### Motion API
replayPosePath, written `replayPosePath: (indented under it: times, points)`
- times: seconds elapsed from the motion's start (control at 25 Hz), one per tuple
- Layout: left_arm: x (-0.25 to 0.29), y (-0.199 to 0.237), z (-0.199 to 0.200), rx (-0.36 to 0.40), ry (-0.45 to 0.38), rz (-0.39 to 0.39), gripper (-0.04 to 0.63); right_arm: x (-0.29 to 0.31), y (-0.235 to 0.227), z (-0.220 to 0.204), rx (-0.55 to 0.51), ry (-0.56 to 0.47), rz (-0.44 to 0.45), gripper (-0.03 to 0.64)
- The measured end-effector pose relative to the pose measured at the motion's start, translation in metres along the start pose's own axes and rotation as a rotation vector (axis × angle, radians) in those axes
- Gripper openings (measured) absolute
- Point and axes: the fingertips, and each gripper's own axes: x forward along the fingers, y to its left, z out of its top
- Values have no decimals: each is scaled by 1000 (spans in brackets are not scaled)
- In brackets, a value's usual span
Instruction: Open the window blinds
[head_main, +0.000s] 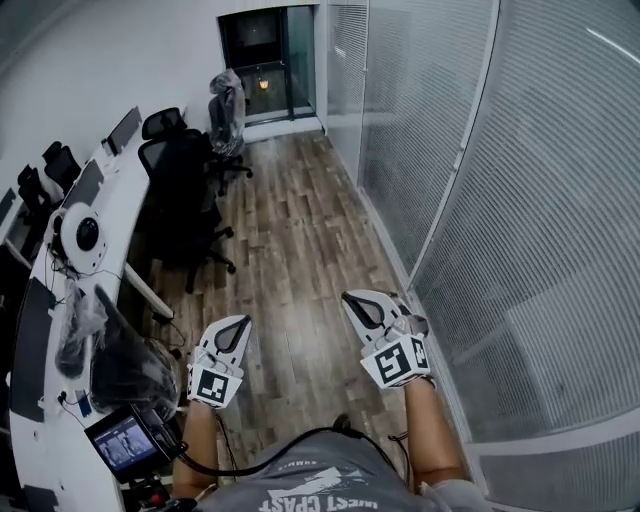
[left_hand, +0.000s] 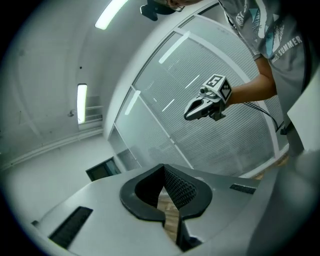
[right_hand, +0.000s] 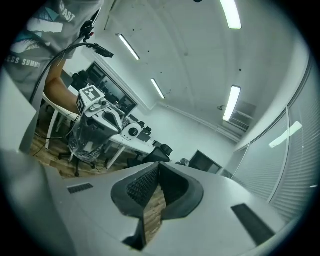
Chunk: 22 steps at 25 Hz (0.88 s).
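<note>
The window blinds (head_main: 540, 220) hang closed behind the glass wall along the right side, their slats flat. They also fill the background of the left gripper view (left_hand: 210, 145) and the right edge of the right gripper view (right_hand: 300, 165). My left gripper (head_main: 238, 322) is held out over the wooden floor, shut and empty; its own view shows the tips (left_hand: 163, 172) meeting. My right gripper (head_main: 362, 298) is beside it, nearer the blinds but apart from them, shut with nothing in it (right_hand: 157, 170). Each gripper shows in the other's view: the right gripper (left_hand: 186, 117), the left gripper (right_hand: 121, 129).
A long white desk (head_main: 110, 215) with monitors and cables runs down the left. Black office chairs (head_main: 185, 200) stand beside it. A wooden floor (head_main: 290, 230) aisle leads to a dark doorway (head_main: 270, 60). A small lit screen (head_main: 125, 440) sits at the lower left.
</note>
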Motion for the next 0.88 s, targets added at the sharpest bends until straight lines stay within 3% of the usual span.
replayPosePath:
  times: [0.12,0.32,0.48,0.64,0.88]
  points:
    - [56,13,0,21,-19,22,3,26,-43,-43,8,-14,0,3]
    - [144,13,-17,20,43,-36,3,51,-101,-113,63,6,-21,3]
    - [212,29,-22,6,-23,-74,3,74,-137,-162,78,72,-38,3]
    - [282,44,-44,19,-15,-141,3,99,-174,-207,93,140,-79,3]
    - [391,110,-74,8,-105,-192,3,161,-253,-262,94,261,-185,4]
